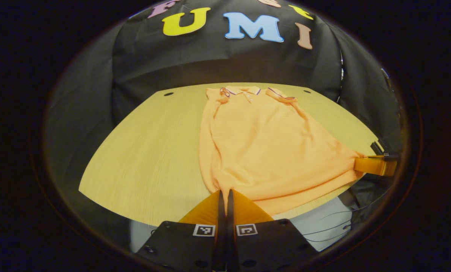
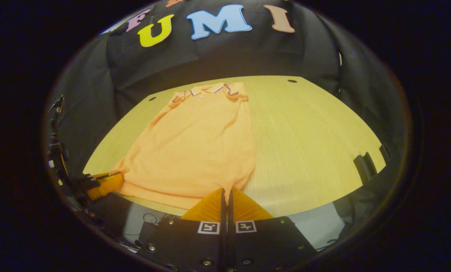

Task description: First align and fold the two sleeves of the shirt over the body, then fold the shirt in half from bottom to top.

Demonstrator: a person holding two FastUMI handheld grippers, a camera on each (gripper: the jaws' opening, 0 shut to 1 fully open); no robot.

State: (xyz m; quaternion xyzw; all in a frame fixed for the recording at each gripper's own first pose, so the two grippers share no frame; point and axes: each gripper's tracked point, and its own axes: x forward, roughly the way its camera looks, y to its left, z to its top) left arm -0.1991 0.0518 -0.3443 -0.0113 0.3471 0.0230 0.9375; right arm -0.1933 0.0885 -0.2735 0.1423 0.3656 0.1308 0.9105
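Orange shirt (image 1: 270,147) spread flat on the wooden counter (image 1: 150,158), collar (image 1: 244,90) toward the far edge by the black cloth wall, hem at the near edge. Both sleeves already folded in over the body, striped cuffs lying just beside the collar. Left hand-held gripper (image 1: 225,194) at the near edge of the counter, fingers pressed together with the shirt's near left hem corner pinched between them; cloth running up and away from the fingertips toward the collar. In the left gripper view, right hand-held gripper (image 1: 374,165) seen farther off at the counter's near right corner, touching the other hem corner, the fabric drawn out to a point where it meets the fingers. In the right gripper view, right hand-held gripper (image 2: 226,192) likewise closed, clamping the near right hem corner of the shirt (image 2: 195,147), with the bare counter (image 2: 316,143) stretching off to its right. Left hand-held gripper (image 2: 106,183) visible there at the near left edge, meeting the opposite hem corner, with dark hardware behind it. Hem stretched between the two hand-held grippers along the near edge, slightly overhanging it. Body of the shirt lying smooth, a few soft wrinkles near the pinched corners. Small dark holes in the counter near its far corners.
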